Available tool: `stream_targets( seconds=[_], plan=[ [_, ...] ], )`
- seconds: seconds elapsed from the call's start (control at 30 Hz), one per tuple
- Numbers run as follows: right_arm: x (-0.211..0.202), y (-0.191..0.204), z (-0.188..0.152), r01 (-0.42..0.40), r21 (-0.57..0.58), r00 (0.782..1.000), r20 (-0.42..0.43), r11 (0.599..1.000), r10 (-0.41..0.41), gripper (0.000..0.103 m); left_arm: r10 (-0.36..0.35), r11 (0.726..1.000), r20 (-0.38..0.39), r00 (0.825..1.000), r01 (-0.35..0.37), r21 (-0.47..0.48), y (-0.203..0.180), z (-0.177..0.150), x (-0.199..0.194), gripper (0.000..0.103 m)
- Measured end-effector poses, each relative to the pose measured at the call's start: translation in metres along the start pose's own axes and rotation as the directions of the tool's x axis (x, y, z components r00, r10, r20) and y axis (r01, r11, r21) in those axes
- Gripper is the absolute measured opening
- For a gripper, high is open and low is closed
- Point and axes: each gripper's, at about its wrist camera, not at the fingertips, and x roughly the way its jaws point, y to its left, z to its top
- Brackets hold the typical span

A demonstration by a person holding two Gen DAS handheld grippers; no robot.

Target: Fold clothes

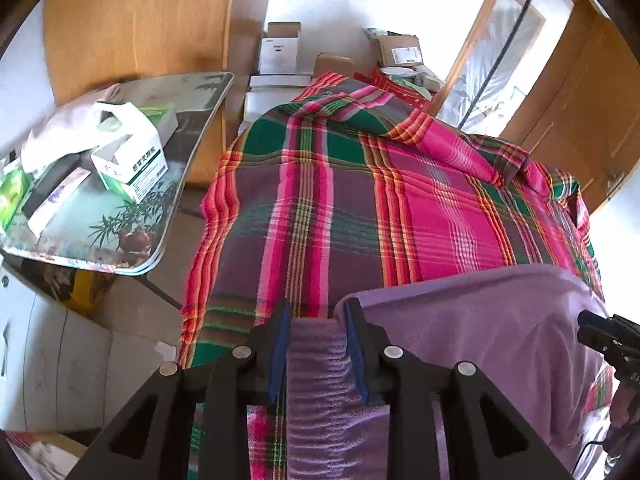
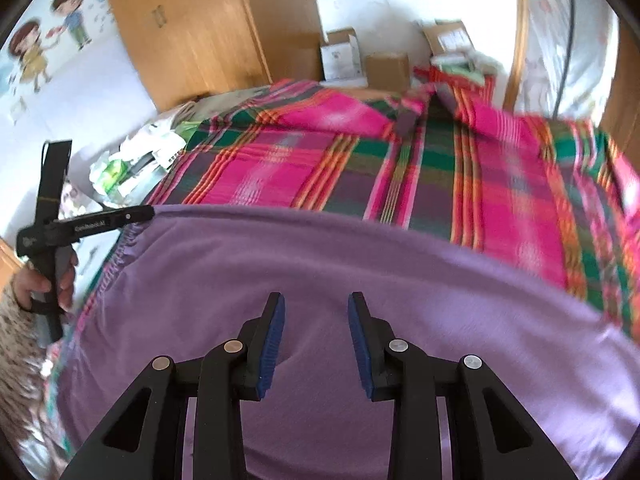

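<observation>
A plaid bedspread (image 1: 320, 208) in pink, green and purple is covering the whole bed, and a purple garment (image 2: 320, 264) is lying spread across the near part of it, its hemmed edge running along the left side.

Beside the bed a glass-topped side table (image 1: 192, 128) printed with bamboo is carrying the clutter: a green-and-white carton (image 1: 132, 164) is sitting there with its top flaps torn open, though what is inside I cannot make out, and a white plastic bag (image 1: 68, 132) is slumping against it with a dark flat box just beside. Against the far wall, past the foot of the bed, cardboard boxes (image 1: 400, 50) are standing stacked, one with its flaps up; their contents are hidden from here.

The left gripper (image 1: 318, 316) is sitting at the garment's left edge, its blue-padded fingers standing apart with a strip of purple fabric passing between them; a fold of cloth is draping over the right pad, but I cannot tell whether they are pinching it. In the right wrist view a person's hand (image 2: 44, 280) is wrapping around that tool's handle. The right gripper (image 2: 316, 308) is hovering over the middle of the garment, its fingers spread wide with nothing between them.
</observation>
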Motion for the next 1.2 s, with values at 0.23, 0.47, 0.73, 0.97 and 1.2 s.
stream_targets(
  seconds=[0.23, 0.47, 0.73, 0.97, 1.2],
  plan=[
    [0.017, -0.001, 0.026, 0.047, -0.097, 0.999, 0.03, 0.994, -0.044, 0.034, 0.113, 0.985, 0.026, 0.993, -0.115, 0.131, -0.022, -0.004, -0.006, 0.029],
    [0.052, 0.012, 0.047, 0.02, -0.196, 1.0, 0.009, 0.98, -0.019, 0.036, 0.118, 0.976, 0.001, 0.993, -0.116, 0.183, -0.023, -0.002, 0.0, 0.029],
    [0.086, 0.024, 0.057, 0.013, -0.273, 0.999, -0.042, 0.962, -0.026, 0.036, 0.086, 0.979, -0.016, 0.996, -0.081, 0.188, -0.019, -0.003, 0.007, 0.029],
    [0.098, 0.026, 0.057, -0.003, -0.308, 0.998, -0.057, 0.951, -0.015, 0.036, 0.097, 0.966, 0.017, 0.995, -0.098, 0.239, -0.025, -0.007, 0.008, 0.03],
    [0.1, 0.024, 0.057, -0.063, -0.31, 0.997, -0.061, 0.949, 0.046, 0.036, 0.063, 0.967, 0.016, 0.998, -0.065, 0.248, -0.023, -0.005, 0.009, 0.034]
  ],
)
